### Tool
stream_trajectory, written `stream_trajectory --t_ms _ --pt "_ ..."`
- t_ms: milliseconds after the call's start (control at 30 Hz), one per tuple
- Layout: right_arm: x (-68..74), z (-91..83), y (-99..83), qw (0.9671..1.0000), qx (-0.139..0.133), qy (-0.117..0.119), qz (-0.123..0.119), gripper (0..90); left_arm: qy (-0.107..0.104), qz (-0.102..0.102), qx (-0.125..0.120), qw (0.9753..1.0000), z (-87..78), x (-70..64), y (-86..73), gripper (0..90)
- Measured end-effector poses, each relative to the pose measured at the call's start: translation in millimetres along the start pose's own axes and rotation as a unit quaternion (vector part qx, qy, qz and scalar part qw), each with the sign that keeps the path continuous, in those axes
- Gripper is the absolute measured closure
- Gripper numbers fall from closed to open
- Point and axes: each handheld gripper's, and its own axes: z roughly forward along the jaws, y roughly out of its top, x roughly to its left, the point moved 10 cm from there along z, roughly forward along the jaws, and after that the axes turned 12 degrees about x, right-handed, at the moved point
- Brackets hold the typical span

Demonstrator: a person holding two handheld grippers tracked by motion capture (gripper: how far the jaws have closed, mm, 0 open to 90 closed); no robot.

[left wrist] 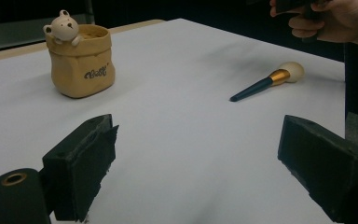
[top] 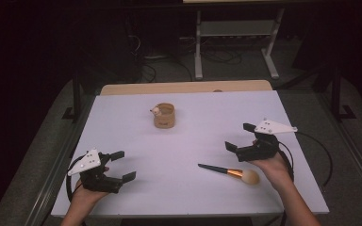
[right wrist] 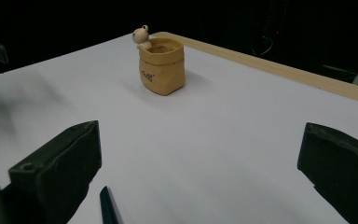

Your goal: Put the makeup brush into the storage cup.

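Two sets of tongs are hovering over a white worktop [top: 179,188], both spread wide and gripping nothing. The right tongs [top: 240,136], at the right of the high view, are hanging just above a makeup brush [top: 231,172] that is lying flat at lower right, bristles pointing right. The left tongs [top: 123,165] are waiting at lower left, well apart. A tan bear-trimmed pot [top: 164,116] is standing upright at upper centre. Judging by this, the work is barely beginning: the brush is not yet being lifted, and the pot looks like its likely destination.
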Motion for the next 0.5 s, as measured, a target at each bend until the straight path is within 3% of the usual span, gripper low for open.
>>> stream_trajectory --t_ms 500 --pt "2.5 13.2 10.8 0.9998 -0.001 0.017 -0.005 0.0 -0.003 -0.001 -0.001 1.0 1.6 -0.7 0.3 10.5"
